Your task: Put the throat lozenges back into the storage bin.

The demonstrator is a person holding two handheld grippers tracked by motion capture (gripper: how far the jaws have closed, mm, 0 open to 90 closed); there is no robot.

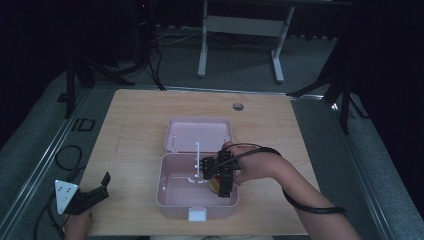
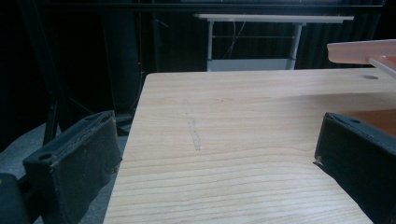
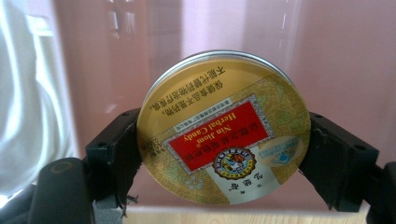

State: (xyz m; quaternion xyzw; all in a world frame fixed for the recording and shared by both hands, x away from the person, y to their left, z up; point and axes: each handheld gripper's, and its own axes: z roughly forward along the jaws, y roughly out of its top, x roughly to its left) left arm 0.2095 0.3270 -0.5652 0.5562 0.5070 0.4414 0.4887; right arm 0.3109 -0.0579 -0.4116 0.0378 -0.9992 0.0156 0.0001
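Wooden counter (image 1: 140, 125) carried an open pink box (image 1: 172, 197), lid flipped back. Right gripper (image 1: 222, 175) reached into the box at its right side, fingers (image 3: 112, 154) clamped on a round gold tin (image 3: 224, 128); red label read "Nin Jiom Herbal Candy". Left gripper (image 1: 82, 199) sat at counter's near-left edge, fingers (image 2: 74, 163) spread wide, holding nothing.

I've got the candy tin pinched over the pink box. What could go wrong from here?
The right gripper holds the round candy tin only by its curved rim, so it may swivel or slip out. It hangs close to the pink box wall; it could clip the wall on release. The left gripper is open and off the box, so a bump could shift it.
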